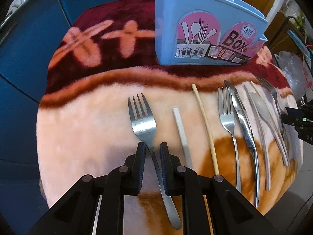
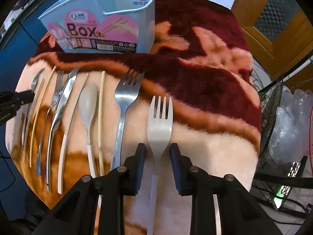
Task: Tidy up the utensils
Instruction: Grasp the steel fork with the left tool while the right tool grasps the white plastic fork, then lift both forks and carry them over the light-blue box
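A row of utensils lies on a fleece blanket (image 1: 78, 129). In the left wrist view my left gripper (image 1: 152, 146) is open, its fingers straddling the handle of a steel fork (image 1: 141, 117) without gripping it. Right of it lie a white stick (image 1: 181, 131), a wooden chopstick (image 1: 205, 121), another steel fork (image 1: 228, 115), a steel knife (image 1: 244, 125) and a grey spoon (image 1: 261, 105). In the right wrist view my right gripper (image 2: 158, 146) is open around the neck of a white plastic fork (image 2: 160, 125). A light blue utensil box (image 1: 197, 31) stands upright behind the row; it also shows in the right wrist view (image 2: 101, 19).
The blanket covers a small round table (image 2: 225, 90). A wire rack with plastic bags (image 2: 289, 129) stands to the right. A blue wall (image 1: 19, 62) is on the left, a wooden door (image 2: 273, 15) at the back right. Each gripper's tip shows at the other view's edge.
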Demonstrator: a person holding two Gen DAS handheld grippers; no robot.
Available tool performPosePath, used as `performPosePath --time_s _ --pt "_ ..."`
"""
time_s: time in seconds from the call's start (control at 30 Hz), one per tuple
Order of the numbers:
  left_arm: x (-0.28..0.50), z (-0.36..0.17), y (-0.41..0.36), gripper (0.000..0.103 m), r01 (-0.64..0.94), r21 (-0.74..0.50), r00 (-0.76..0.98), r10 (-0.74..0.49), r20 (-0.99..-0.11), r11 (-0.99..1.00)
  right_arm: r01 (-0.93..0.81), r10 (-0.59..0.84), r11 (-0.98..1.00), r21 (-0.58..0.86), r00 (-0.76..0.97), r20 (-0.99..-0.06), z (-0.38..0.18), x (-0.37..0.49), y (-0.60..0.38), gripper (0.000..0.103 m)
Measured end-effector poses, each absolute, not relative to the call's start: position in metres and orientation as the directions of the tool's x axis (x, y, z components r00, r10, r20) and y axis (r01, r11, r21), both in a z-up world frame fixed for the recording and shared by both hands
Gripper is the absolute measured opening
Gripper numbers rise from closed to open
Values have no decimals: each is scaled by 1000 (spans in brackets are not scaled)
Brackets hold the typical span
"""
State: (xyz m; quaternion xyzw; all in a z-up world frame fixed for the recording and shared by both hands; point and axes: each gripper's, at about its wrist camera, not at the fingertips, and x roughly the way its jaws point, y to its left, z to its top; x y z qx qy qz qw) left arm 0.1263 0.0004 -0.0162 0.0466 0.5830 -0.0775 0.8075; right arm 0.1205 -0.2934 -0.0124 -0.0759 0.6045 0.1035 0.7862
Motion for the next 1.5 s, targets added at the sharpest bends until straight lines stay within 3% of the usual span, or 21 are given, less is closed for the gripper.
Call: performPosePath --time_s 0.13,0.27,0.5,0.63,0.83,1.1,1.5 --pt "123 -18 -8 14 200 29 341 -42 -939 979 -226 82 974 23 259 -962 -11 120 -298 29" --pt "108 -19 -16 7 229 83 411 -19 -911 970 -188 67 982 7 318 -946 -12 119 -305 19" --pt "81 -2 -3 5 210 -17 494 -121 -861 978 -166 59 986 -16 437 -898 7 94 -286 19" --pt "66 17 1 5 215 -29 594 -154 -789 976 -146 74 989 -7 543 -836 27 83 -283 18" --pt "65 55 1 2 222 -93 711 -227 -666 970 -156 117 988 2 730 -674 67 67 -279 18" --pt "83 105 -11 1 233 -118 804 -259 -535 965 -178 166 984 22 858 -486 113 69 -280 17" --pt "125 161 -18 1 200 -55 867 -203 -455 978 -239 231 970 32 880 -416 146 101 -271 17"
